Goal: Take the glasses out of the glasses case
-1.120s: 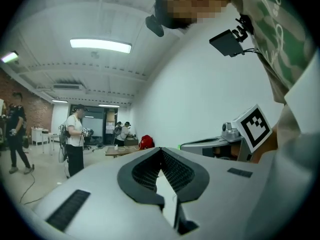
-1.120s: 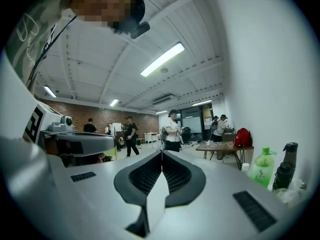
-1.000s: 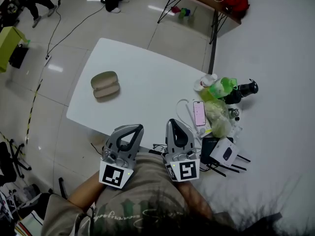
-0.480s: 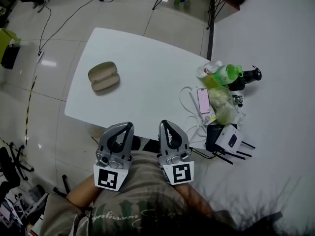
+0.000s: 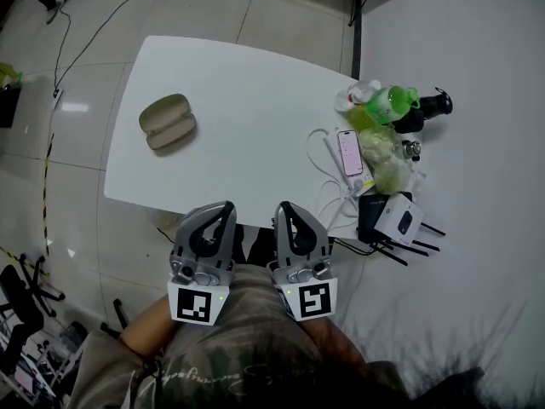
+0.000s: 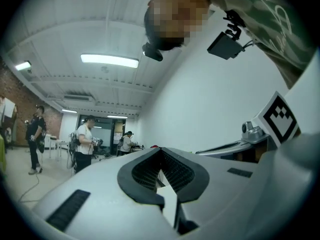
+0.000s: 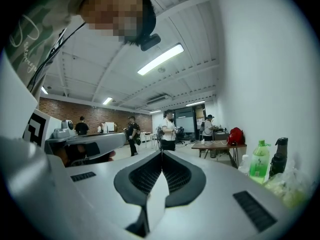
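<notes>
Left tool (image 5: 227, 205) sits well apart from glasses case (image 5: 167, 121).

A closed tan glasses case (image 5: 168, 122) lies flat on the table's left.

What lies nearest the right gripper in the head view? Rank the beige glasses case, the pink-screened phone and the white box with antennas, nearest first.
1. The pink-screened phone, ahead of the right gripper and slightly to its right.
2. The white box with black antennas, farther out to the right.
3. The beige oval glasses case, far off to the left.
</notes>
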Available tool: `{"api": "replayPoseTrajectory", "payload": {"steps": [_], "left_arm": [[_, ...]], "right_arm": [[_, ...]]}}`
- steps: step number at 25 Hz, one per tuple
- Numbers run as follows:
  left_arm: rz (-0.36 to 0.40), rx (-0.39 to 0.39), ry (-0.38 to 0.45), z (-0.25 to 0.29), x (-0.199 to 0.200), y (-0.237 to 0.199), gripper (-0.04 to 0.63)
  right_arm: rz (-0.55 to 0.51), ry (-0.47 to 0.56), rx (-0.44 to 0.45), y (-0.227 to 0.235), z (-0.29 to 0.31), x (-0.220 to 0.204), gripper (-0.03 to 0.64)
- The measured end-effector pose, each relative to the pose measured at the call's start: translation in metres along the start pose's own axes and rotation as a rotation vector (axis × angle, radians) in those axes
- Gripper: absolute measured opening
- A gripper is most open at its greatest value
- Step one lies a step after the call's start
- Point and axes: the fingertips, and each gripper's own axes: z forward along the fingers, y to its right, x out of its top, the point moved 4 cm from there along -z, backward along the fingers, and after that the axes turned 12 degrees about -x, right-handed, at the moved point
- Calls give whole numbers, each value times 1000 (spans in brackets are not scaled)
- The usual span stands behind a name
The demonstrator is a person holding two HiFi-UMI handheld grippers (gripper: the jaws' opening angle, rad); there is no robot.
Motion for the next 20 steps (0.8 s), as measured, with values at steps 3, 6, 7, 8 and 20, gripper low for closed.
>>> {"api": "replayPoseTrajectory", "payload": {"steps": [3, 6, 7, 8, 20], "left_arm": [[-22, -8, -8, -2, -8, 5, 9], [23, 21, 2, -10, -4, 20, 9], [39, 32, 8, -13, 0, 25, 9], [51, 42, 14, -17, 5, 30, 9], [1, 112, 30, -38, 47, 98, 9]], "right_arm": [[14, 32, -9, -4, -1, 6, 12], [23, 60, 4, -3, -14, 13, 12], [26, 65, 10, -2, -17, 16, 12], [29, 76, 18, -1, -19, 20, 12], [31, 102, 79, 5, -94, 38, 12]]}}
